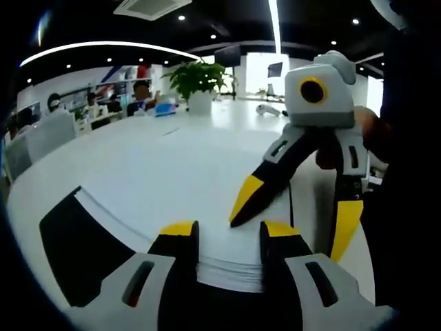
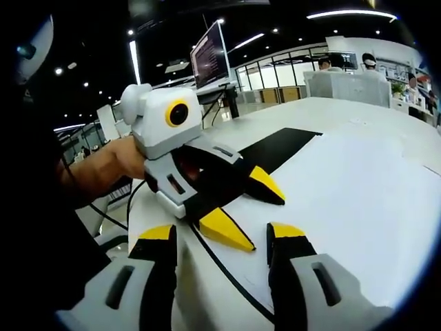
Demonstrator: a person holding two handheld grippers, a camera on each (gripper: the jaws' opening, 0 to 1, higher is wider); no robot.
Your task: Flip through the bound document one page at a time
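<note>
In the left gripper view, the document [image 1: 158, 186] is lying flat on the white table [image 1: 207, 131], its black cover [image 1: 79, 252] folded out at the left and its stacked page edges showing between your left gripper's [image 1: 229, 231] jaws, which are standing apart over the near edge without pinching anything. Further back a potted plant [image 1: 198, 84] is standing on the table, with people sitting beyond it. To the right, your right gripper [image 1: 293, 217] is reaching down with its jaws spread; one yellow tip is pressing on or just above the top page, though you can't quite tell which. In the right gripper view, your left gripper [image 2: 244, 210] is coming in from the left, jaws parted over the page near the black cover [image 2: 275, 148], while your right gripper's [image 2: 220, 238] own jaws are sitting open above the white page. A monitor [image 2: 210, 55] is standing behind.
</note>
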